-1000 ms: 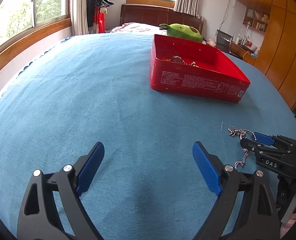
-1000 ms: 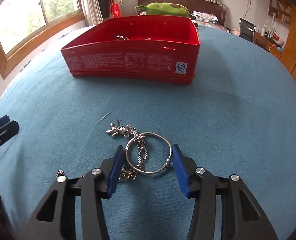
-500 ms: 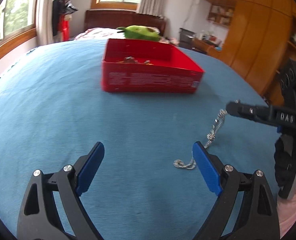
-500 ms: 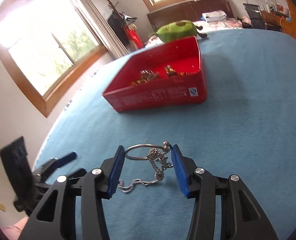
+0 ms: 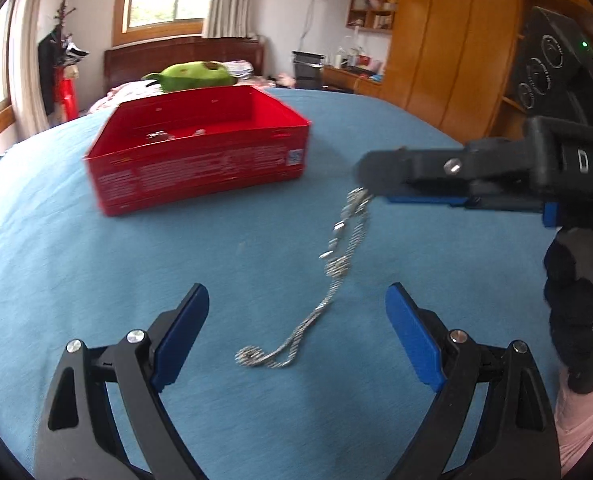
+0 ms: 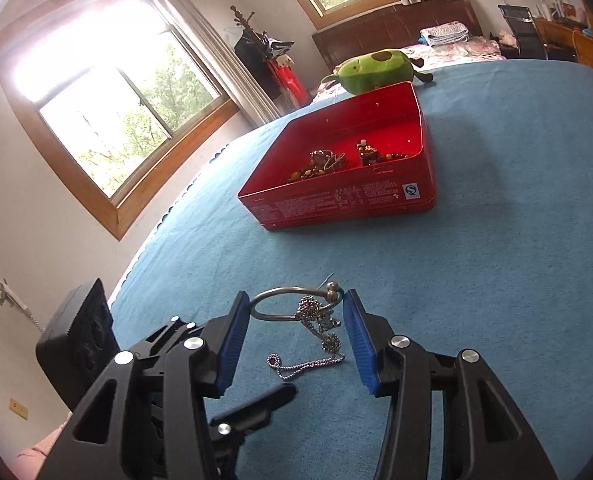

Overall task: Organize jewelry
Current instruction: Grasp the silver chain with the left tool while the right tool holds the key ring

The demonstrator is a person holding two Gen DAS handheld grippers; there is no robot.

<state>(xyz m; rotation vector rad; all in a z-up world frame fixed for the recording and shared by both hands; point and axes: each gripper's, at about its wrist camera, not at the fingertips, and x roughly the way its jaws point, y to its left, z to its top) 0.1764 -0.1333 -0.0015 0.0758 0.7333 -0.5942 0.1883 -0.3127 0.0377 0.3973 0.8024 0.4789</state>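
My right gripper is shut on a silver bangle, held across its blue pads above the blue cloth. A silver chain is tangled on the bangle and hangs down, its lower end curled on the cloth. In the left wrist view the right gripper comes in side-on from the right with the chain dangling below it. My left gripper is open; the chain's tail lies between its fingers and touches neither pad. The red tin box holds several pieces of jewelry.
The red tin box stands further back on the blue cloth. A green plush toy lies behind it. Windows line the left wall, and wooden cabinets stand at the right. The left gripper's body shows at lower left.
The right gripper has lifted the bangle and tangled chain off the cloth and tilted. The left gripper has swung right, so the chain's tail now lies between its fingers.
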